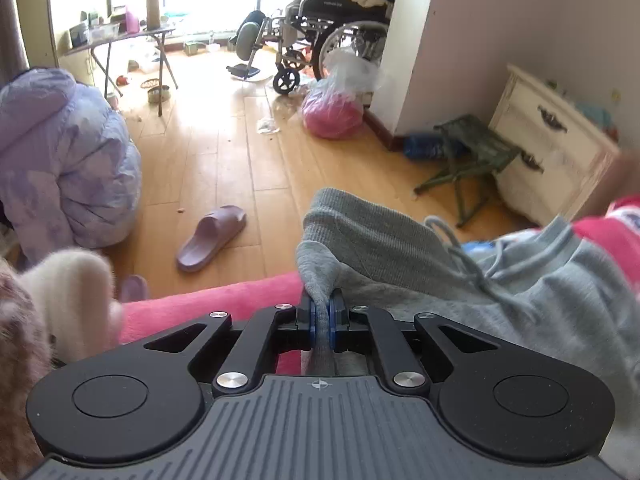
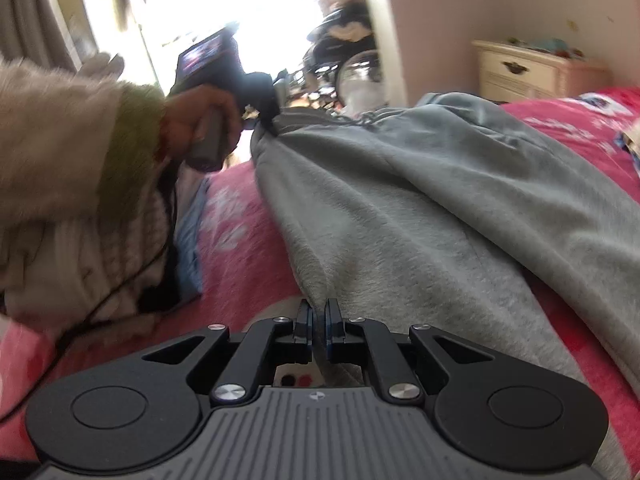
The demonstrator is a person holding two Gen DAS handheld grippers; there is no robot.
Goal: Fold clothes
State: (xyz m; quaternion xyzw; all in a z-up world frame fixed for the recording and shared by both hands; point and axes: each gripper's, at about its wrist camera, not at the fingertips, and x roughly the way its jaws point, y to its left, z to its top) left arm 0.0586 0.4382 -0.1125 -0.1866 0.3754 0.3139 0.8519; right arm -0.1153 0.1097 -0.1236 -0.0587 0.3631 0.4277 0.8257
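Clenching the grey sweatpants (image 2: 420, 208) on the pink bed (image 2: 240, 232), the left tongs (image 1: 322, 314) are pinching the far waistband corner and the right tongs (image 2: 319, 320) the near edge; uneven pulling could slip the thin pinches loose.

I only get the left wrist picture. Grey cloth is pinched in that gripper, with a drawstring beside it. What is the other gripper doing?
Observer: The right gripper is also shut on the grey sweatpants, at a fabric edge far along the garment from the left one.
Operator: How does the cloth lie between them?
Observer: It lies spread in loose folds over a pink patterned bedspread.
Operator: Can you see who holds my gripper?
Observer: Yes. From the right wrist, a hand in a fluffy cream sleeve grips the handle of the left gripper.
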